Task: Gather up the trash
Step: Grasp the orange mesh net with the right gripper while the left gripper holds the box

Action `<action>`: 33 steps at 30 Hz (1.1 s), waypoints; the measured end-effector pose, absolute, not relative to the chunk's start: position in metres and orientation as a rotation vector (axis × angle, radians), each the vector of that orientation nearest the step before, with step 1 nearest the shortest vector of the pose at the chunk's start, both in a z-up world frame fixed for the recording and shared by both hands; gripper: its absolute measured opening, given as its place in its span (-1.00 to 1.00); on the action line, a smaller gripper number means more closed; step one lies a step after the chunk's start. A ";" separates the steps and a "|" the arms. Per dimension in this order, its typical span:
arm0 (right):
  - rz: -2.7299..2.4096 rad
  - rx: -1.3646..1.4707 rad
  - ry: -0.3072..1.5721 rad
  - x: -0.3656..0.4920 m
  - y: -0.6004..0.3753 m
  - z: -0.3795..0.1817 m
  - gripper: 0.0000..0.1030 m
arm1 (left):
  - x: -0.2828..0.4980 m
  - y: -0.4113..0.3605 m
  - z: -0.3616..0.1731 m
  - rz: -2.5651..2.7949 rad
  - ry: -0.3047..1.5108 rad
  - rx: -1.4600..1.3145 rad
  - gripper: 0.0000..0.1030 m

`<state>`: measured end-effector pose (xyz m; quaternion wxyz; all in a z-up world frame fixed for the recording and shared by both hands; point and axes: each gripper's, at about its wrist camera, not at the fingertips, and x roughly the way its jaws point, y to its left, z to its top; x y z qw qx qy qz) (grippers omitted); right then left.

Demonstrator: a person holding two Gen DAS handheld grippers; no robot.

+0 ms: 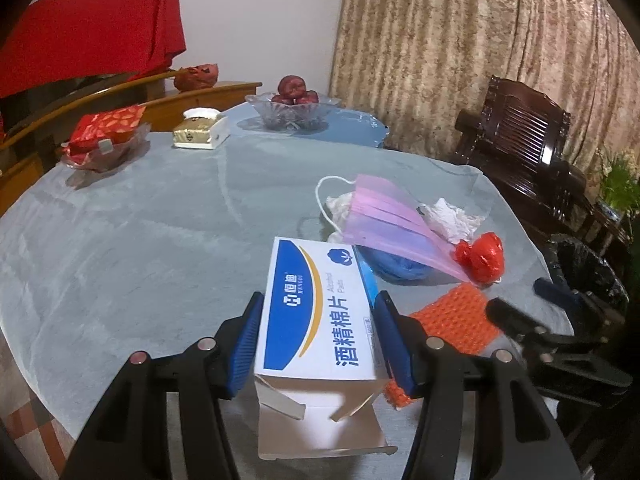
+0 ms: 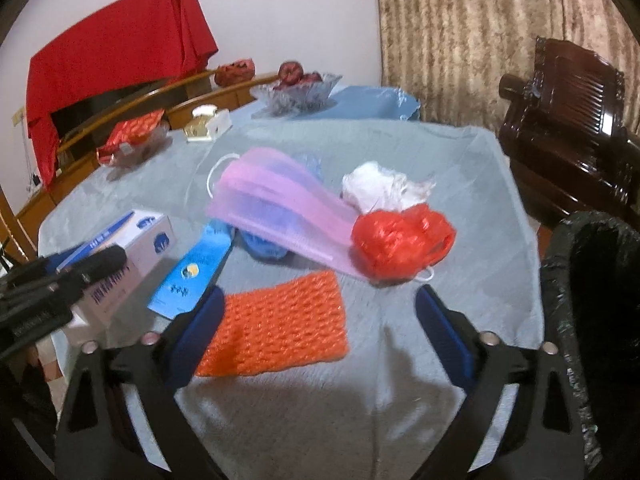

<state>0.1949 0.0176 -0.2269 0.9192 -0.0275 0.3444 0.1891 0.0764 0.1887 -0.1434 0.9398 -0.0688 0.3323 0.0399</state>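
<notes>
My left gripper (image 1: 318, 312) is shut on a white and blue alcohol pad box (image 1: 316, 312) with an open end flap; the box also shows in the right wrist view (image 2: 128, 256). My right gripper (image 2: 320, 308) is open and empty over an orange mesh pad (image 2: 276, 326). Beyond it lie a pink face mask (image 2: 276, 208), a red plastic bag (image 2: 400, 240), a white tissue wad (image 2: 380, 186), a blue crumpled bag (image 2: 264, 246) and a blue leaflet (image 2: 192, 276). A black-lined trash bin (image 2: 592, 300) stands at the right table edge.
The grey-clothed table (image 1: 160, 216) carries a glass fruit bowl (image 1: 294, 108), a tissue box (image 1: 202, 130) and a dish of red packets (image 1: 106, 136) at the far side. A dark wooden chair (image 1: 520, 140) stands right, before a curtain.
</notes>
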 end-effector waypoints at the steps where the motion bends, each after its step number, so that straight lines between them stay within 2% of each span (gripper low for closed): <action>1: 0.392 -0.061 0.720 0.196 0.019 -0.230 0.59 | 0.076 0.190 -0.143 0.082 0.677 -0.144 0.08; 5: 0.399 -0.066 0.762 0.200 0.024 -0.237 0.47 | 0.077 0.194 -0.144 0.083 0.671 -0.152 0.08; 8: 0.406 -0.079 0.792 0.203 0.028 -0.243 0.23 | 0.077 0.195 -0.143 0.081 0.667 -0.157 0.08; 10: 0.425 -0.084 0.824 0.206 0.032 -0.248 -0.09 | 0.077 0.194 -0.144 0.080 0.665 -0.155 0.07; 11: 0.430 -0.087 0.834 0.206 0.033 -0.250 -0.15 | 0.077 0.194 -0.144 0.078 0.666 -0.156 0.07; 12: 0.436 -0.088 0.846 0.207 0.034 -0.252 -0.32 | 0.077 0.194 -0.145 0.077 0.668 -0.158 0.07; 13: 0.442 -0.087 0.851 0.207 0.035 -0.252 -0.59 | 0.077 0.194 -0.145 0.077 0.670 -0.159 0.07; 16: 0.459 -0.085 0.855 0.206 0.034 -0.251 -0.86 | 0.077 0.193 -0.147 0.075 0.676 -0.163 0.07; 33: 0.434 -0.055 0.686 0.189 -0.008 -0.183 -0.91 | 0.077 0.172 -0.130 0.029 0.638 -0.158 0.06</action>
